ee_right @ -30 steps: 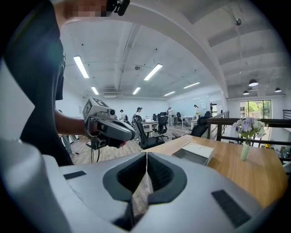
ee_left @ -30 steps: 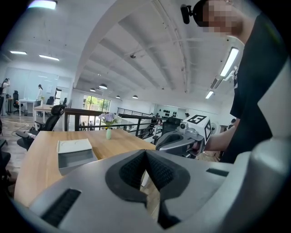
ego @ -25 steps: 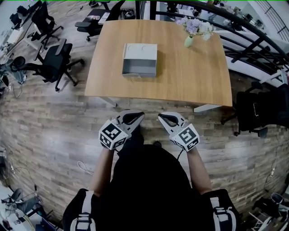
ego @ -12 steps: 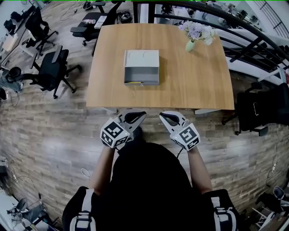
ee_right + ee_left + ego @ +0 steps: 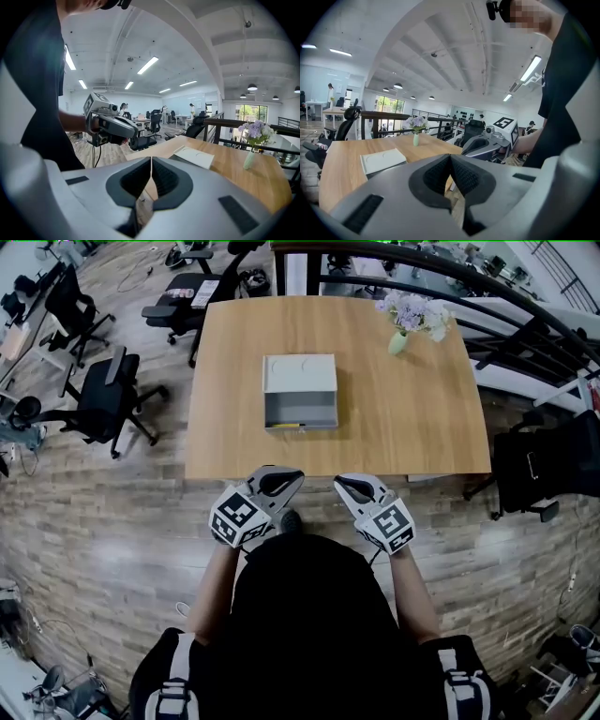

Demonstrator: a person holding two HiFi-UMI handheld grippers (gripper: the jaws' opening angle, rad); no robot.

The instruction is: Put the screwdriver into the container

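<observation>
Two grippers: the left gripper [image 5: 281, 476] and the right gripper [image 5: 349, 482] are both fully closed, pad against pad, with nothing between the jaws. They are held side by side, well short of the container.
Container: a grey rectangular box [image 5: 302, 407] with its pale lid folded flat behind it; the tray is open to the top.
Screwdriver: a thin yellow-and-dark sliver [image 5: 287, 426] lies inside the container along its near wall. It is too small to identify firmly, but it is probably the screwdriver.
Other candidates: no tool shows on the tabletop around the container.
Task progress: if the sliver is the screwdriver, it already lies in the container and no placing is left. Neither gripper carries anything to deliver.
Remaining work: at most, reaching the container and checking its contents.
Surface: a light-brown wooden table [image 5: 403, 418], bare except for the container. Far right of the container stands a pale green vase of lilac and white flowers [image 5: 398, 341].
Room: an open office with a grey-brown plank floor [image 5: 103, 540]. Black swivel chairs [image 5: 108, 395] stand left of the container, and a black railing [image 5: 525, 329] runs beyond it to the right.
</observation>
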